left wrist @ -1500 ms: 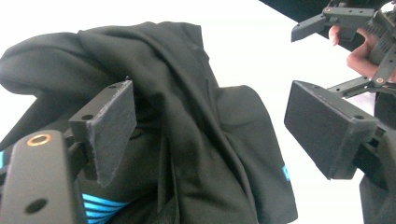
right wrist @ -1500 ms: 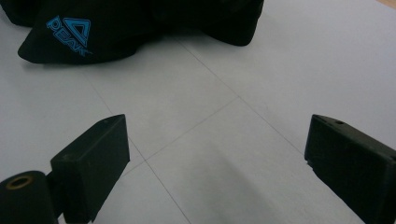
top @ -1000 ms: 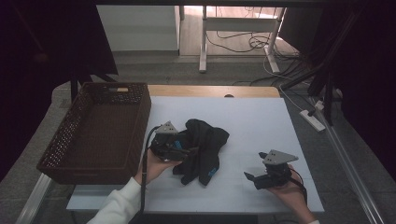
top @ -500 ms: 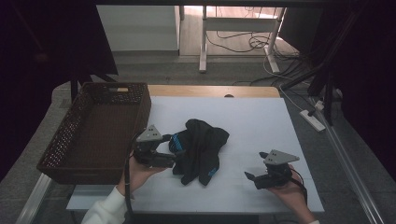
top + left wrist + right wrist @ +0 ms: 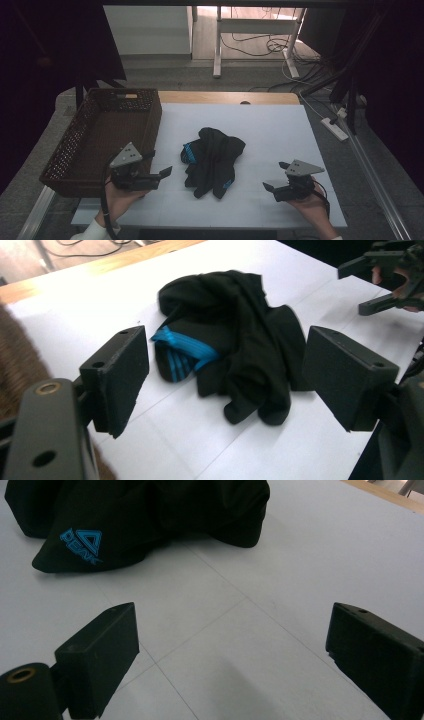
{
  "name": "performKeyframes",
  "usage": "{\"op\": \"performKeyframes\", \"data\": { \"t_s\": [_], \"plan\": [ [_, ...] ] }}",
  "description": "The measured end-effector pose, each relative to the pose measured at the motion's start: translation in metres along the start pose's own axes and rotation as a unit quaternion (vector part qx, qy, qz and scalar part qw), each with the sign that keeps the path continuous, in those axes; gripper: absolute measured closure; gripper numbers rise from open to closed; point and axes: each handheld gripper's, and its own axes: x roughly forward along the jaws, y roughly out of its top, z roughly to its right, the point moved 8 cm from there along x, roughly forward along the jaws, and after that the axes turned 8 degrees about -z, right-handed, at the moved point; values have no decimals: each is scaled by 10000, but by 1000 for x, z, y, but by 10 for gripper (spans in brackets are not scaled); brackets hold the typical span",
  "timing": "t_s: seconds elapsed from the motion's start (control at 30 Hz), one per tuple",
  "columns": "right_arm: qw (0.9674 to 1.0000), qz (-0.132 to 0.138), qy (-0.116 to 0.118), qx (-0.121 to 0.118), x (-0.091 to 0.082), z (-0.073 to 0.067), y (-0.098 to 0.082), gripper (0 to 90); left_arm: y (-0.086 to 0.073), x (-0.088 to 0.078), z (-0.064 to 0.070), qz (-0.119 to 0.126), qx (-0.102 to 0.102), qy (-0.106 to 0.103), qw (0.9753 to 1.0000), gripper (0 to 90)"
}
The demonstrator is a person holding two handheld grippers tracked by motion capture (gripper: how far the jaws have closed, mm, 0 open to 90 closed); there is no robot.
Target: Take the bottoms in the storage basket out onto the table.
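Note:
A crumpled black garment (image 5: 213,159) with blue stripes and a blue logo lies in the middle of the white table top (image 5: 280,125). My left gripper (image 5: 164,174) hovers to its left, beside the basket, jaws pointing right at it and open with nothing between them. In the left gripper view the garment (image 5: 240,340) lies a short way beyond the left gripper (image 5: 223,347). My right gripper (image 5: 272,179) rests near the front right, open and empty, aimed left. In the right gripper view the right gripper (image 5: 230,630) faces bare table, with the garment (image 5: 125,515) farther off.
A dark wicker basket (image 5: 80,145) stands at the table's left side, right by my left hand. The table's wooden far edge (image 5: 225,96) shows beyond the white top. A power strip (image 5: 334,128) and cables lie on the floor to the right.
My left gripper has drawn back to the left, away from the garment and toward the basket, rising slightly. The garment stays on the table. The right gripper has not moved.

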Motion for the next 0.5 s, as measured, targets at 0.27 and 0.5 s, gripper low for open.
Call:
{"op": "performKeyframes", "data": {
  "t_s": [0.27, 0.5],
  "plan": [
    [9997, 161, 55, 150, -4, 1, 2, 70, -27, -18, -16, -2, -242, 170, 9996, 200],
    [9996, 230, 73, 162, -6, 2, 4, 70, -36, -22, -25, 2, -387, 168, 9991, 201]
  ]
}}
